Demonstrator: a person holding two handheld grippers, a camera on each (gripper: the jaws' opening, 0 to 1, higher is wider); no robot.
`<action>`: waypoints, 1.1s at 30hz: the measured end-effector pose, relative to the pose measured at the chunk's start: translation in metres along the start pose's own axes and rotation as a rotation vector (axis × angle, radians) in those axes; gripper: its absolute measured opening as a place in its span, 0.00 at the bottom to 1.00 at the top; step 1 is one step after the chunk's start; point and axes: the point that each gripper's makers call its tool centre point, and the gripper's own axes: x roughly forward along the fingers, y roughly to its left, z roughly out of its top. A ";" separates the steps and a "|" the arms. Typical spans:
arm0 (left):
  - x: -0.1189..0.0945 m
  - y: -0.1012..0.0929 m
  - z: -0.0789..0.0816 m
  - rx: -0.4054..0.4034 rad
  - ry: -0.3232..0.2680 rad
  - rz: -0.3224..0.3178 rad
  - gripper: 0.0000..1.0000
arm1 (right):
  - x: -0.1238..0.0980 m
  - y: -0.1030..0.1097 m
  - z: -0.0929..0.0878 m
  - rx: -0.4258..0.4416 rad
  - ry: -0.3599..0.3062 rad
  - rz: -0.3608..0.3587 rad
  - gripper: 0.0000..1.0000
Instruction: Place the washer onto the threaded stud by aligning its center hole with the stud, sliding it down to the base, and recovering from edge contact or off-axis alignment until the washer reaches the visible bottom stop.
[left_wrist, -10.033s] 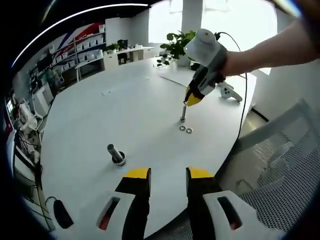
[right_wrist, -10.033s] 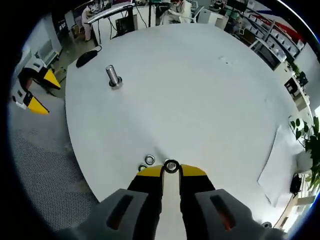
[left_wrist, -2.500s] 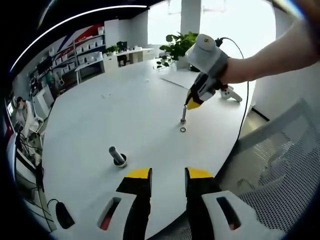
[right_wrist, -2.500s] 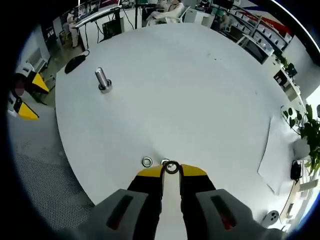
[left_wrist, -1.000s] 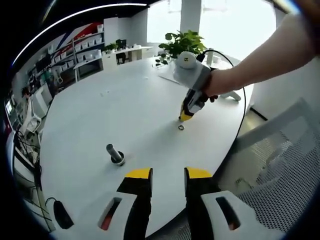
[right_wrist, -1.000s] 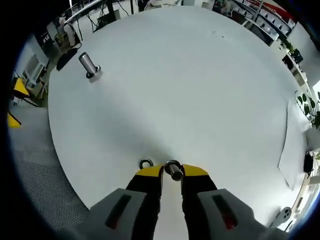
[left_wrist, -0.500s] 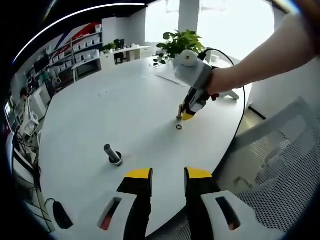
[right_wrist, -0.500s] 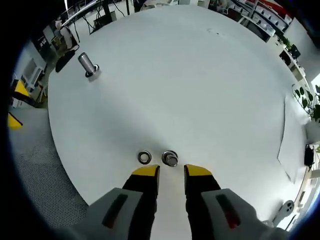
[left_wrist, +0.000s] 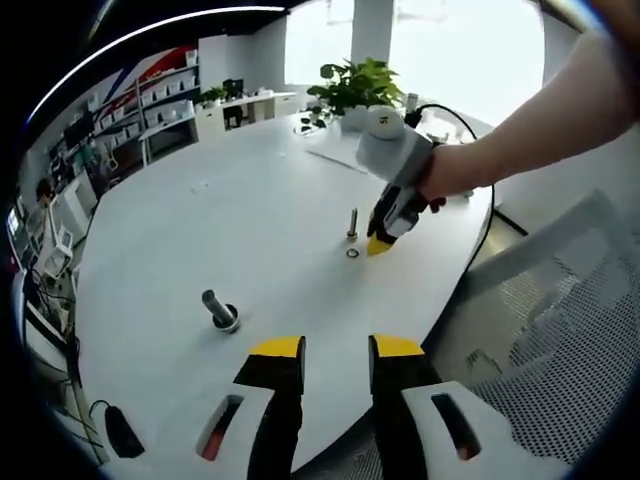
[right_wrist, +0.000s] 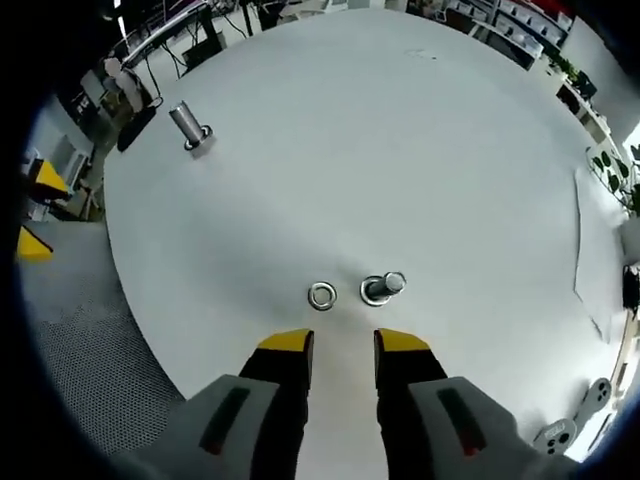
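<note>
Left gripper view: my left tongs (left_wrist: 336, 347) hang empty, jaws narrowly parted, over the near edge of the table (left_wrist: 200, 240). A second stud (left_wrist: 219, 310) stands close ahead. My right tongs (left_wrist: 380, 245) hover just beside the threaded stud (left_wrist: 352, 222).

Right gripper view: right tongs (right_wrist: 344, 343) parted, empty. A washer (right_wrist: 374, 292) rings the threaded stud's (right_wrist: 386, 286) base, apparently seated. A loose washer (right_wrist: 321, 296) lies beside it. Judgement: placement done; next, grasp the loose washer squarely.

Studs: two, one (right_wrist: 381, 288) at lower centre of the right gripper view, one (right_wrist: 189, 125) upper left
Loose washers: one (right_wrist: 321, 296), lower centre
Grippers: two (left_wrist: 334, 352) (right_wrist: 344, 345)
Tables: one (right_wrist: 400, 150)
</note>
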 end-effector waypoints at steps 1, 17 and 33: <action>0.000 0.000 0.000 -0.001 -0.001 -0.002 0.23 | 0.001 0.001 0.001 0.001 -0.002 0.002 0.26; -0.001 0.000 0.000 -0.001 -0.001 -0.003 0.23 | 0.010 0.012 0.019 -0.010 -0.031 0.015 0.26; 0.000 0.000 -0.001 0.002 0.003 -0.004 0.23 | 0.009 0.019 0.013 -0.150 -0.009 0.028 0.16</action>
